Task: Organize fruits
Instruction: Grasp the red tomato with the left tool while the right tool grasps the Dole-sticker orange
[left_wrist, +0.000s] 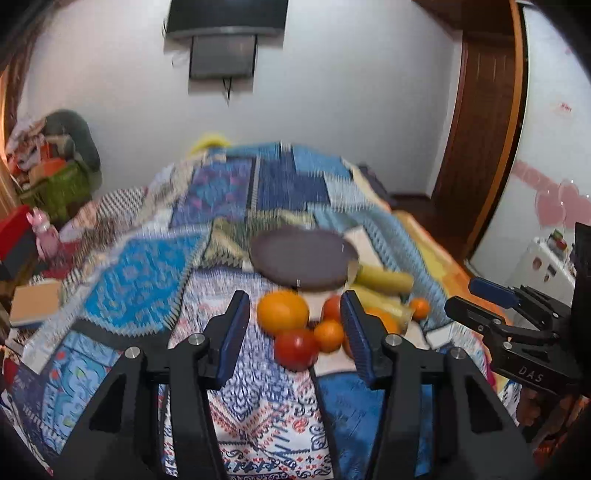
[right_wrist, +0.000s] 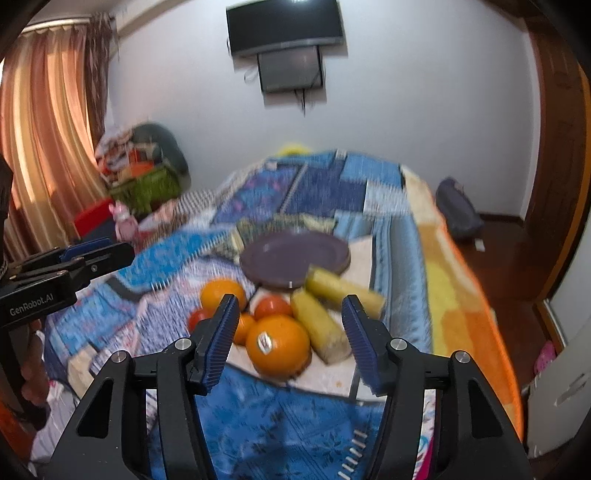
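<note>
Covering bed: patchwork blanket (right_wrist: 317, 192) | wall TV (right_wrist: 284, 26) | curtain (right_wrist: 48, 122)

A bed (right_wrist: 454, 295) covered by a blue patchwork quilt (right_wrist: 325, 188) carries everything, with an orange and yellow blanket (right_wrist: 465, 306) along its right edge. On the quilt lies a dark purple plate (right_wrist: 295, 258), and just in front of it a heap of fruit: two big oranges (right_wrist: 277, 349), smaller ones, red tomatoes (right_wrist: 272, 306) and yellow-green bananas (right_wrist: 321, 328), all touching or close together. The views are blurred, so finer detail cannot be told.
</note>
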